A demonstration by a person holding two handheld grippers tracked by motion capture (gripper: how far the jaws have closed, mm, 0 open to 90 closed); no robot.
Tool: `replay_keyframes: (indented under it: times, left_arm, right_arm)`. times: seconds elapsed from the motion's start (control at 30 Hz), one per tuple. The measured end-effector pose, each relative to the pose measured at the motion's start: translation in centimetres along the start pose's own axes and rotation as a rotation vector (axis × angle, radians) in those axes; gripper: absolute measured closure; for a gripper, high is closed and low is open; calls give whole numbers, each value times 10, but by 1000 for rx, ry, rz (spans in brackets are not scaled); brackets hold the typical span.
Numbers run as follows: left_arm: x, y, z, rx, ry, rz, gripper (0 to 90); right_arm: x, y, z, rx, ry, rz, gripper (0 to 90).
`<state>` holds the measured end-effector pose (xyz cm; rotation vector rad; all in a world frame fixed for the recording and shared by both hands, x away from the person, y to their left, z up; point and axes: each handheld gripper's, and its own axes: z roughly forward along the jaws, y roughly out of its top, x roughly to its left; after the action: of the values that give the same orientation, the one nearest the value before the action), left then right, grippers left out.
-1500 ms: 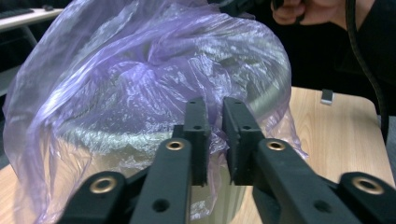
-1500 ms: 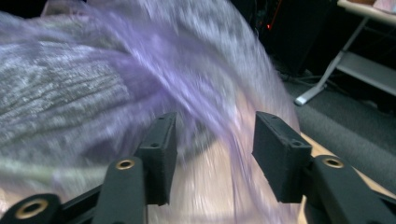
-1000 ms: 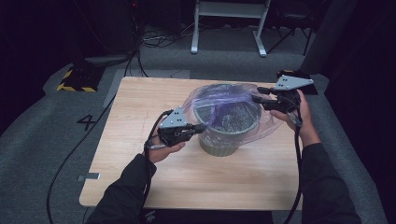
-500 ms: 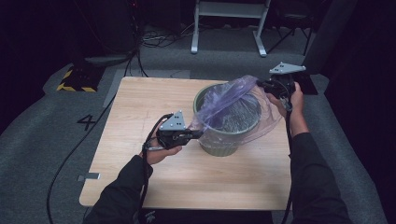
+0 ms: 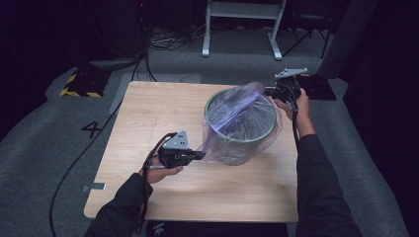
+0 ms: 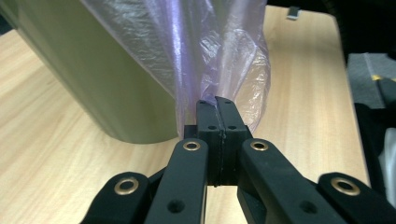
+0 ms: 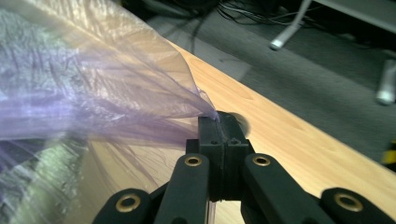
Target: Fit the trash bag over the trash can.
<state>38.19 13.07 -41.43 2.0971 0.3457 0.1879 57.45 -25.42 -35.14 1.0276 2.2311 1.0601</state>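
My left gripper [image 5: 200,155], jaws clamped tight on a purple plastic bag [image 5: 237,116], sits at the near side of the green bin [image 5: 242,148] standing on the wooden table [image 5: 148,113]. My right gripper [image 5: 269,91] pinches the bag's opposite edge above the bin's far rim, stretching the film over it.

Right claw [image 5: 270,91] farther back — bag [image 5: 237,116] tauter

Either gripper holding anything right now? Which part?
Both hold the purple plastic bag. The left gripper is shut on its gathered edge beside the green bin. The right gripper is shut on the opposite edge, pulled past the rim.
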Motion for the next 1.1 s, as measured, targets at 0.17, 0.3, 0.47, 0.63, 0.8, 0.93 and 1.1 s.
replay_keyframes:
  times: [0.17, 0.3, 0.47, 0.63, 0.8, 0.93, 1.1]
  left_arm:
    - [-6, 1, -4, -4, 68, 29, 702]
    - [-5, 9, -19, -80, 99, -11, 307]
    - [-6, 18, -46, -192, 85, -31, 157]
    - [0, 38, -50, -229, 138, -35, 154]
    - [12, 60, -27, -130, 200, 3, 312]
    - [26, 62, -19, -138, 200, 12, 605]
    - [37, 59, -22, -202, 201, -4, 895]
  right_arm:
    - [-1, -8, 1, -25, 22, 22, 900]
    - [-2, -7, -8, -53, 12, 16, 900]
    - [-2, -5, -17, -76, -8, 10, 900]
    - [2, -5, -19, -66, -12, -1, 900]
    - [3, -4, -20, -69, -10, -4, 892]
    - [4, -3, -20, -70, 0, -11, 889]
    - [6, -5, -18, -70, 23, -23, 889]
